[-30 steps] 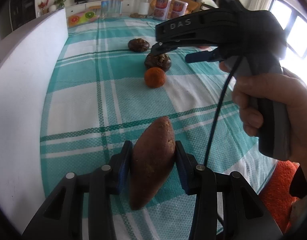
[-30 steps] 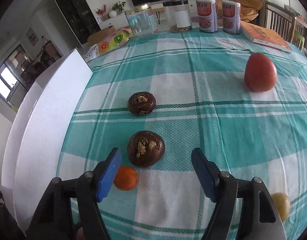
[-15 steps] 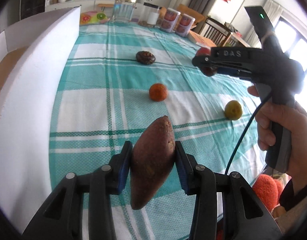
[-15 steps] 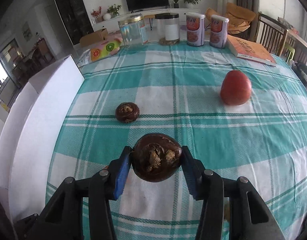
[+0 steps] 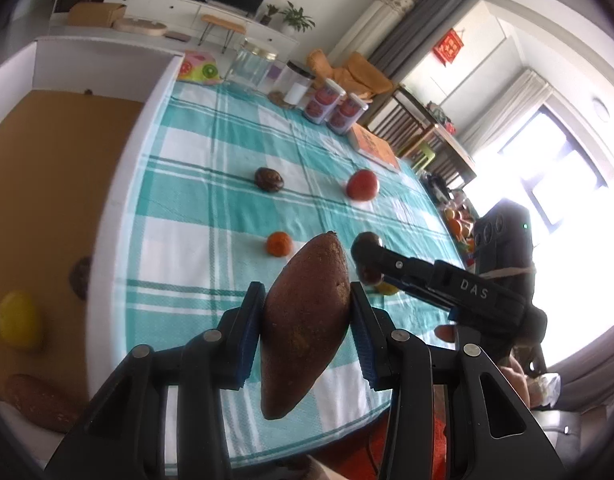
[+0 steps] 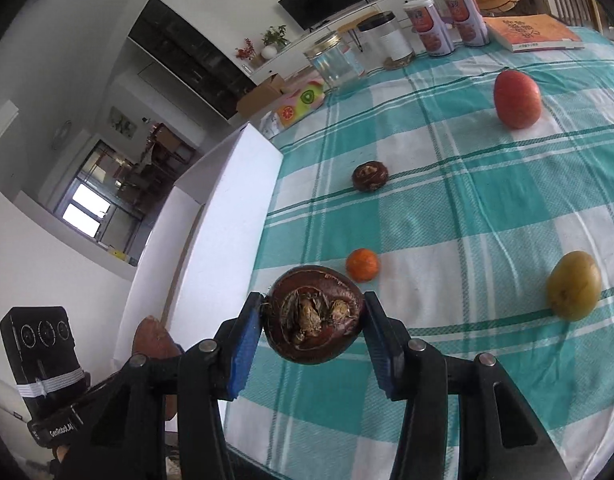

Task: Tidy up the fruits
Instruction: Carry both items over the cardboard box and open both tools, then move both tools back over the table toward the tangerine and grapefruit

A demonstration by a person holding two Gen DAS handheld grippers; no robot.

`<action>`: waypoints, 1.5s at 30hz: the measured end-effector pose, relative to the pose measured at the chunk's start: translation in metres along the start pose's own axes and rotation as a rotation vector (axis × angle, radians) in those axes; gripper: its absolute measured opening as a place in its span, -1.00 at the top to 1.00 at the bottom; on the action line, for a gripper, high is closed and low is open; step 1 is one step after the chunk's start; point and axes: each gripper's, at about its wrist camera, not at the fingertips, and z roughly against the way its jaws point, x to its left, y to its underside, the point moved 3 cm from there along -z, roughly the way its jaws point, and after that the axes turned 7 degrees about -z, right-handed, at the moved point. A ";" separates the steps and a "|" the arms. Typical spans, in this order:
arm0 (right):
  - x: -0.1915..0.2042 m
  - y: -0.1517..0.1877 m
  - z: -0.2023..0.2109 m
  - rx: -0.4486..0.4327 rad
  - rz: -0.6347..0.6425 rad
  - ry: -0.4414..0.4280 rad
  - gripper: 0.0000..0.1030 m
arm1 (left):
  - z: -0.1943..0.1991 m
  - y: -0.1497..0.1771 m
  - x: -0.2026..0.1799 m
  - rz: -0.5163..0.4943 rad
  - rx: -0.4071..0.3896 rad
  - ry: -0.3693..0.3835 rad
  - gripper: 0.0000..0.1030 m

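My left gripper (image 5: 305, 334) is shut on a brown sweet potato (image 5: 305, 320) and holds it above the table's near edge, beside a white-walled box (image 5: 119, 184). My right gripper (image 6: 313, 330) is shut on a dark brown water chestnut (image 6: 313, 320), lifted above the checked cloth. It also shows in the left wrist view (image 5: 367, 258). On the cloth lie a second water chestnut (image 6: 369, 176), a small orange (image 6: 362, 265), a red apple (image 6: 517, 99) and a yellow-green fruit (image 6: 573, 290).
The box's brown floor holds a yellow fruit (image 5: 18, 320), a dark chestnut (image 5: 80, 278) and another sweet potato (image 5: 39, 402). Jars (image 6: 339, 62), two cans (image 6: 447, 20) and a book (image 6: 531, 32) stand at the table's far edge.
My right gripper closed on the water chestnut and lifted it off the cloth. Both grippers have risen and swung left toward the box, whose inside now shows.
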 end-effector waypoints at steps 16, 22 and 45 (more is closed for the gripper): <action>0.190 0.091 -0.105 0.254 0.436 -0.142 0.04 | 0.087 0.016 0.147 0.190 -0.075 -0.427 0.17; 0.197 0.124 -0.126 0.274 0.551 -0.031 -0.02 | 0.090 0.022 0.165 0.222 -0.084 -0.514 0.12; -0.063 0.039 0.122 0.046 0.446 0.914 -0.91 | -0.066 0.009 -0.052 -0.194 0.018 -0.127 -0.78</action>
